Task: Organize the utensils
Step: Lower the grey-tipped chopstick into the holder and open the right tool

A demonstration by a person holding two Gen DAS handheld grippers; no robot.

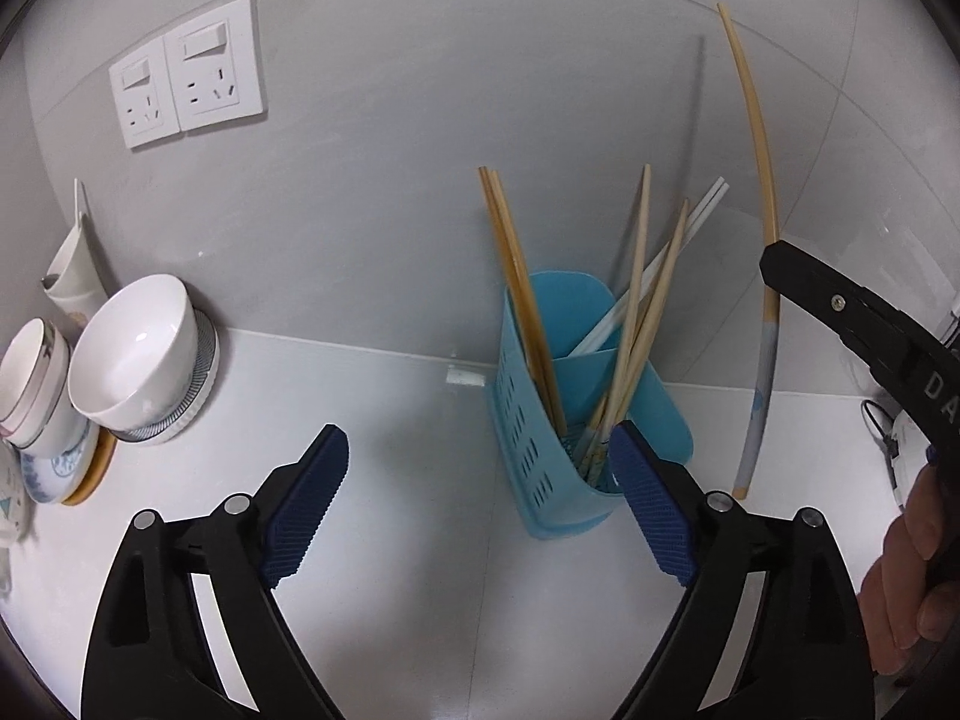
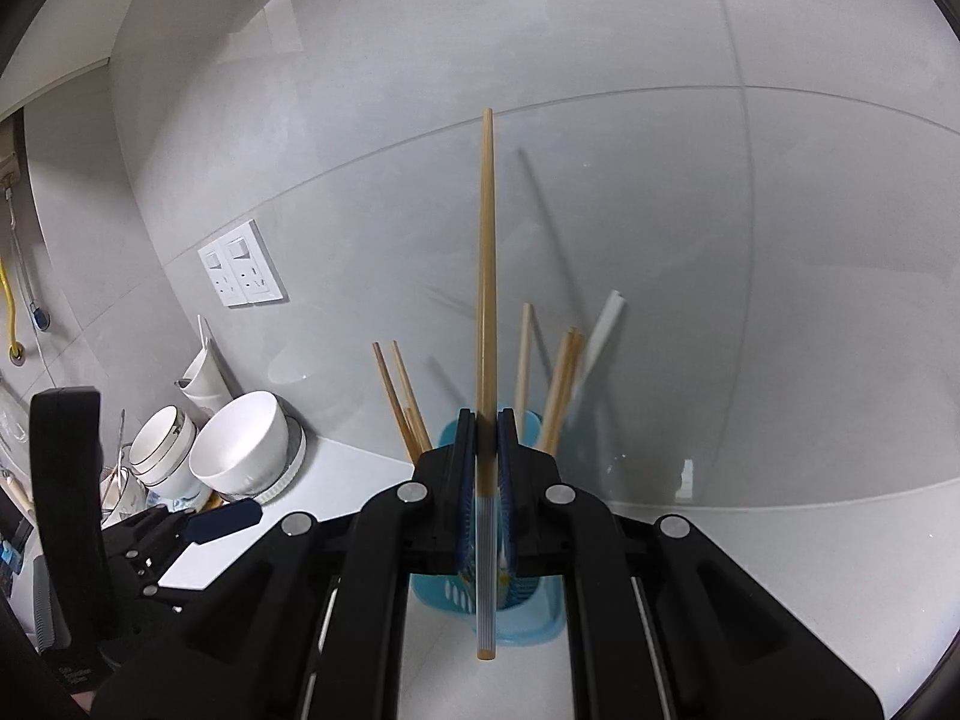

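Right gripper jaws pinch one chopstick upright at frame centre, above the blue holder. Left gripper jaws spread, empty. Recommend lowering vertically into a free compartment before release.

Tan chopstick upright, blue holder — chopsticks leaning inside

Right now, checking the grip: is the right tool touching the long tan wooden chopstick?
Touching. The right wrist view shows the right tool shut on the long tan wooden chopstick, both pads pressed against it.
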